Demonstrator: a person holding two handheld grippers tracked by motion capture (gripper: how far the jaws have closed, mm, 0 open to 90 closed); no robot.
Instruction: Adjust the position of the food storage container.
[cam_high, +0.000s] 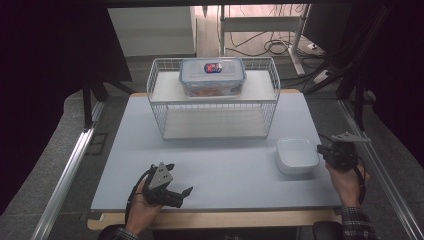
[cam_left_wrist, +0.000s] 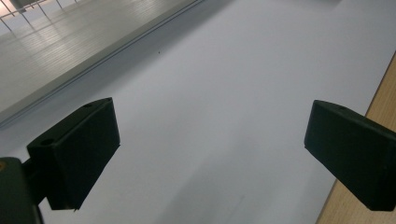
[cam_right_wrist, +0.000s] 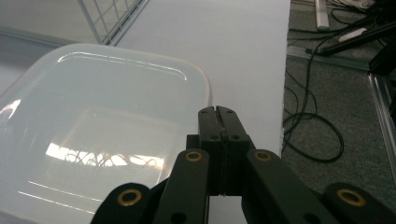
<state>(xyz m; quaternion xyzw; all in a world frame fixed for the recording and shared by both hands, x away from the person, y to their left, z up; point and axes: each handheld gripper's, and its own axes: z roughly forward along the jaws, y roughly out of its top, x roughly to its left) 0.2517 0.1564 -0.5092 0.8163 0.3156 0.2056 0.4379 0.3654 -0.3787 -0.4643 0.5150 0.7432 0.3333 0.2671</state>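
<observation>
A white square tub (cam_high: 297, 155) sits on the right side of the pale mat (cam_high: 225, 165); in the right gripper view the tub (cam_right_wrist: 93, 130) looks translucent and glossy. My right gripper (cam_high: 321, 149) is shut, its jaws pressed together with nothing between them, and the tips (cam_right_wrist: 218, 112) sit right at the tub's right rim. Near the mat's front left my left gripper (cam_high: 180, 178) is open, and its jaws (cam_left_wrist: 210, 154) stand wide apart over bare mat. A clear lidded box (cam_high: 212, 76) with a blue rim stands on the wire rack's (cam_high: 157, 107) top shelf.
The white wire rack stands at the back middle of the mat, and its lower shelf (cam_left_wrist: 42, 51) is bare. A wooden table edge (cam_left_wrist: 378, 102) runs along the front. Cables (cam_right_wrist: 313, 126) lie on the grey floor to the right, and metal rails flank the table.
</observation>
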